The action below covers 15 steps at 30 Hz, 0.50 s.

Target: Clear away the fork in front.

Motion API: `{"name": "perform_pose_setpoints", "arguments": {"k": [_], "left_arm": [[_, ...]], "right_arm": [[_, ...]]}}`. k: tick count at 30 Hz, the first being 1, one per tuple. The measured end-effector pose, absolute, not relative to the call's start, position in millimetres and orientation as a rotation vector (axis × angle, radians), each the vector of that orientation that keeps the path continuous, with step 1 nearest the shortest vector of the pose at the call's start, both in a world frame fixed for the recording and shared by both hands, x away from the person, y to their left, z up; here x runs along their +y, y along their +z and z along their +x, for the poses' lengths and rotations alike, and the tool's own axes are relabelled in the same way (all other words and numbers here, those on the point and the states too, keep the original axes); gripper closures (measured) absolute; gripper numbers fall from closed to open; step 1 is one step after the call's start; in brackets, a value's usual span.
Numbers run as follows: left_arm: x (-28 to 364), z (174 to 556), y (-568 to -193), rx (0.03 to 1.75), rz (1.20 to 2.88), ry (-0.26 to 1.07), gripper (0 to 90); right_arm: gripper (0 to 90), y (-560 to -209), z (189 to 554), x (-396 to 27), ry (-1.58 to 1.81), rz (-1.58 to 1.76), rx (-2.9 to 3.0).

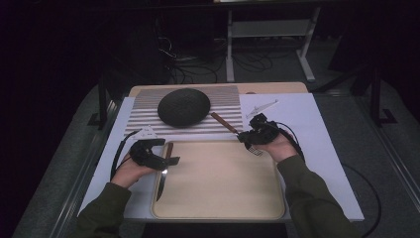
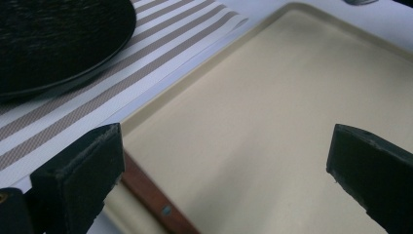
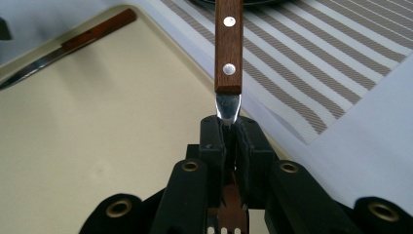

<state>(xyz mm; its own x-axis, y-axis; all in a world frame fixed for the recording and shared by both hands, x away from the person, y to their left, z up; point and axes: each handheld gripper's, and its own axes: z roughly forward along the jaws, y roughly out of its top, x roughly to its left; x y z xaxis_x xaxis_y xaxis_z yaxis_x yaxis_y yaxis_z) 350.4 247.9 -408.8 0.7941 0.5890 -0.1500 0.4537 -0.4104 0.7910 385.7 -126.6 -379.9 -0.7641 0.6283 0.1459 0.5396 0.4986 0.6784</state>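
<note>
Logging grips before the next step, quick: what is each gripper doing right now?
Left gripper: open, jaws apart over the knife on the tray, holding nothing.
Right gripper: shut on the fork by its metal neck.

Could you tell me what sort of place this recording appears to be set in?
Probably a lab bench staged as a dining setting: a striped placemat with a dark plate, a beige tray, and cables on the floor behind.
</note>
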Motion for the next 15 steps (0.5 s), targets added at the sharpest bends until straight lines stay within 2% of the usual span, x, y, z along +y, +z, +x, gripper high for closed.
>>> {"name": "perform_pose_setpoints", "arguments": {"k": [15], "left_arm": [[210.4, 361.3, -402.5, 0.74, 2.042, 0.13, 0.0]], "right_arm": [[81.1, -381.8, 369.3, -118.2, 1.181, 0.955, 2.621]]}}
